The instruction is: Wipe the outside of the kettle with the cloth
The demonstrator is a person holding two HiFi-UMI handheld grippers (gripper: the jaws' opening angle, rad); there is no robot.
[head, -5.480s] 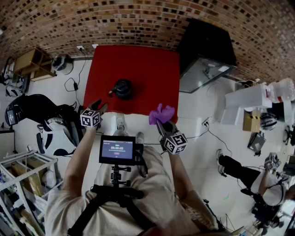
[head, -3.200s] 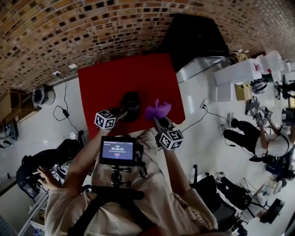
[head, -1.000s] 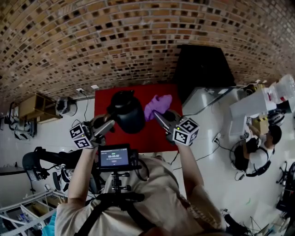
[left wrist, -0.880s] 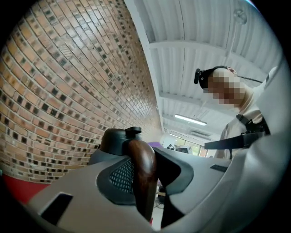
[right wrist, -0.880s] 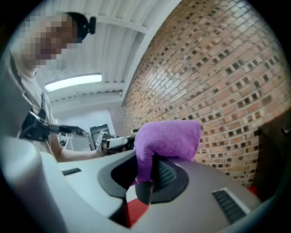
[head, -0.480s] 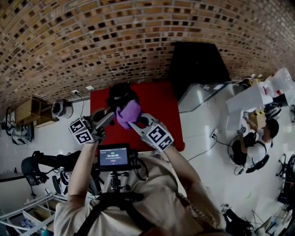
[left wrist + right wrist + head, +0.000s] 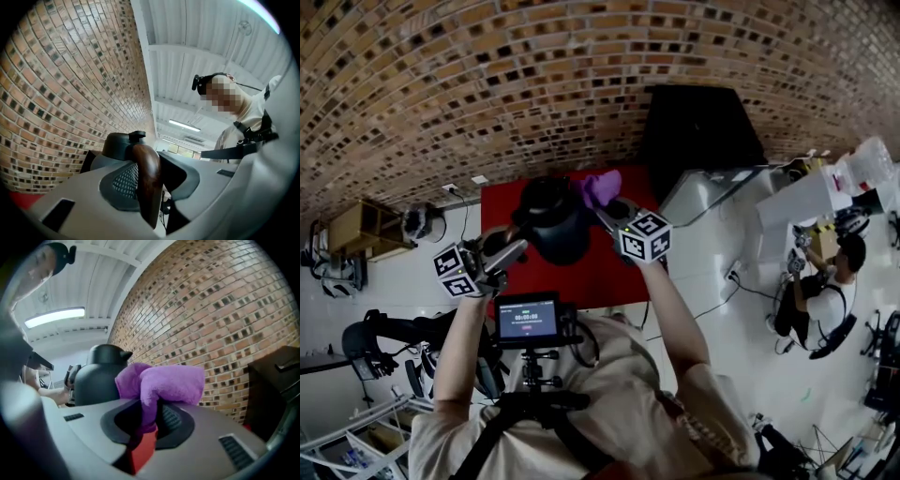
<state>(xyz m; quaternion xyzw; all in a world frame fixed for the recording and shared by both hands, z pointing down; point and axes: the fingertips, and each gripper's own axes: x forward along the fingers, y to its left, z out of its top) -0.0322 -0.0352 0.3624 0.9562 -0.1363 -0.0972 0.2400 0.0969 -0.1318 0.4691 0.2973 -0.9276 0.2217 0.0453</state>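
The black kettle (image 7: 551, 223) hangs in the air above the red table (image 7: 591, 272). My left gripper (image 7: 514, 251) is shut on its brown wooden handle (image 7: 146, 180), below the kettle's lid (image 7: 123, 143) in the left gripper view. My right gripper (image 7: 606, 208) is shut on the purple cloth (image 7: 600, 187), which lies against the kettle's upper right side by the lid. In the right gripper view the cloth (image 7: 161, 383) bunches over the right gripper (image 7: 150, 420), and the kettle (image 7: 96, 378) stands just behind it to the left.
A brick wall fills the background. A black cabinet (image 7: 703, 131) stands right of the table, with white benches and a seated person (image 7: 820, 281) further right. A wooden shelf (image 7: 356, 230) is at the left. A camera screen (image 7: 530, 321) sits on my chest rig.
The right gripper carried the cloth from the kettle's right side across its front, then up and right to the top edge. The left gripper kept holding the kettle aloft.
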